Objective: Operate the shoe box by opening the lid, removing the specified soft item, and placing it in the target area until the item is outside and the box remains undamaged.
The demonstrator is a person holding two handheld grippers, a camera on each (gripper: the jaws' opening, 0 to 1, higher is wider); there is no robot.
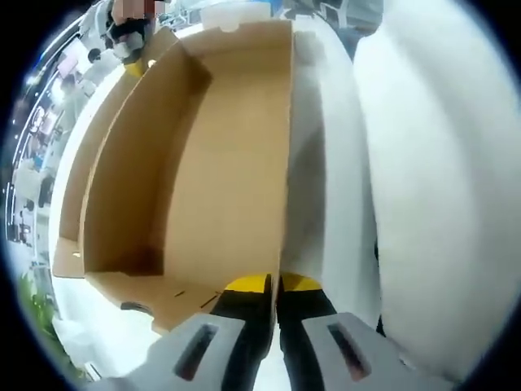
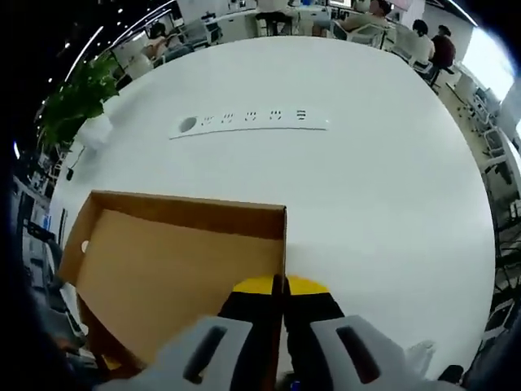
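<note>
White table [image 2: 366,163]; both grippers clamp unprinted shoe box [image 1: 220,163] wall.

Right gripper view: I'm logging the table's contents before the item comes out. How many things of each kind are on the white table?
Cardboard shoe box: 1
White power strip: 1
Potted plant: 1
Total: 3, on the white table. The right gripper is shut on the shoe box wall.

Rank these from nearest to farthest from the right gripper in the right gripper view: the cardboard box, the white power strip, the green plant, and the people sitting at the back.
1. Cardboard box: its edge is between the right gripper jaws.
2. White power strip: mid-table, ahead.
3. Green plant: table's far-left edge.
4. Seated people: beyond the table.
</note>
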